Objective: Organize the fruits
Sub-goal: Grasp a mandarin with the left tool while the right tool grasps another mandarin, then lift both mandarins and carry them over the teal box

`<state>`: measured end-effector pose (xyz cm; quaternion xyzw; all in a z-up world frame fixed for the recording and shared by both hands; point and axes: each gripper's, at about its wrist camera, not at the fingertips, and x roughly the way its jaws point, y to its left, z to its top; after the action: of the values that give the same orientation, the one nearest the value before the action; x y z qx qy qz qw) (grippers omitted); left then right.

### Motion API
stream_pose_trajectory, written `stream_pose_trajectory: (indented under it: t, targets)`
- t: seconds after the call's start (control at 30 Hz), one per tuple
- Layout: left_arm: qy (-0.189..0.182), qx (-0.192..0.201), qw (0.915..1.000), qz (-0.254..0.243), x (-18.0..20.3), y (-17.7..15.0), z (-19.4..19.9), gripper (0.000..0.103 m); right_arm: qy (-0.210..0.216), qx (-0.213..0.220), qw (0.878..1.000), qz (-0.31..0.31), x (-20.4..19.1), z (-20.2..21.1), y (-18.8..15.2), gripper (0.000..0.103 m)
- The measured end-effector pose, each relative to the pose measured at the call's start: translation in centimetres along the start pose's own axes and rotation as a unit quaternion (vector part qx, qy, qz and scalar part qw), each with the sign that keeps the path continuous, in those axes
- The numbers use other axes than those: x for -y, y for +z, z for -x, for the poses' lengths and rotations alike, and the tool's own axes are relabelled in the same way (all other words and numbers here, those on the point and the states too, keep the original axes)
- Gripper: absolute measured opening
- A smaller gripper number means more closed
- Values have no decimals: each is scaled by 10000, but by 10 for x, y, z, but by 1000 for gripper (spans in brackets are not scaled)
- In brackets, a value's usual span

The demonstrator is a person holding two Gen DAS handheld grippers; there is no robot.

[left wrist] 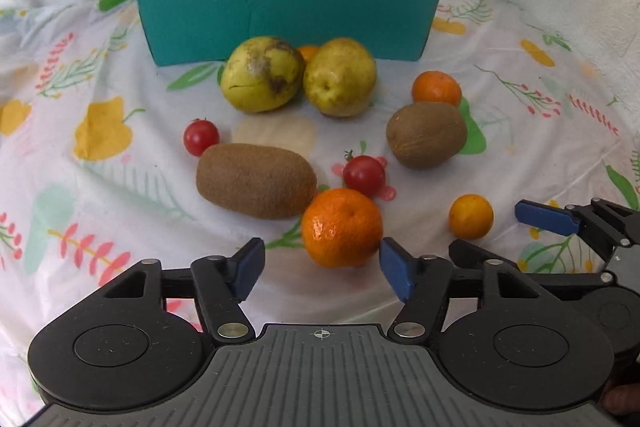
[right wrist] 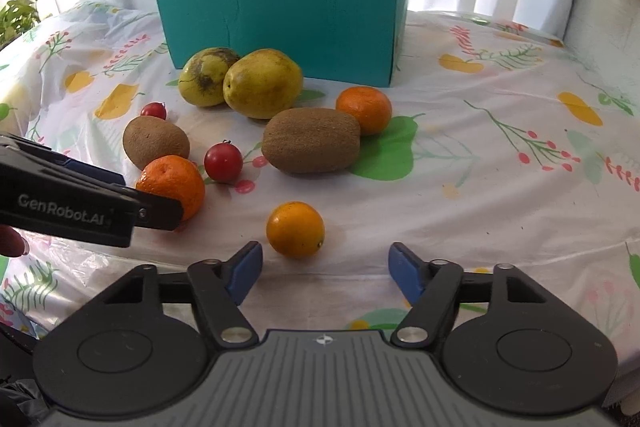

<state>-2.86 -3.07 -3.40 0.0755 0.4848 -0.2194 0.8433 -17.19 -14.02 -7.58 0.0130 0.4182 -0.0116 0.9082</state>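
Left claw (left wrist: 322, 269) spread wide, gripping nothing, low over the table (left wrist: 120, 227), with a large mandarin (left wrist: 342, 227) just ahead between the blue fingertips (left wrist: 248, 267). Beyond: long kiwi (left wrist: 256, 180), two cherry tomatoes, two pears (left wrist: 262, 73) touching before the teal box (left wrist: 288, 7). Further right, second kiwi (left wrist: 426, 135), small orange fruit (right wrist: 295, 229). Right claw (right wrist: 326, 269) likewise wide apart, empty, just behind that small fruit.
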Motion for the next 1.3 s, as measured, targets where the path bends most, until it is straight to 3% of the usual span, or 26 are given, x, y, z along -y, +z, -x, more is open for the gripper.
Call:
stream_pose_trajectory:
  t: [0.23,0.37,0.57,0.83,1.03,1.2,1.3]
  targets:
    - [-34,-8,10000,-42,5,6,-13,61,69,43,9999,67,-1,-4,3,61]
    - [-168,38,9998,-25,3,6,-15,52,61,91,9998,170,-4,-8,6,49]
    - [-243,77,9997,-50,2,6,-10,51,81,132,9997,193,-4,-9,9,30]
    - [-247,195,9994,-113,-2,10,8,51,20,315,9995,-26,3,0,12,30]
    - [-48,393,9992,32,-10,30,33,51,-67,623,9978,-200,9,21,29,30]
    - [338,940,9949,134,-21,67,70,51,-119,1101,9936,-239,11,43,58,30]
    - [634,1370,9880,318,-31,98,95,51,-91,1422,9895,-256,12,52,80,30]
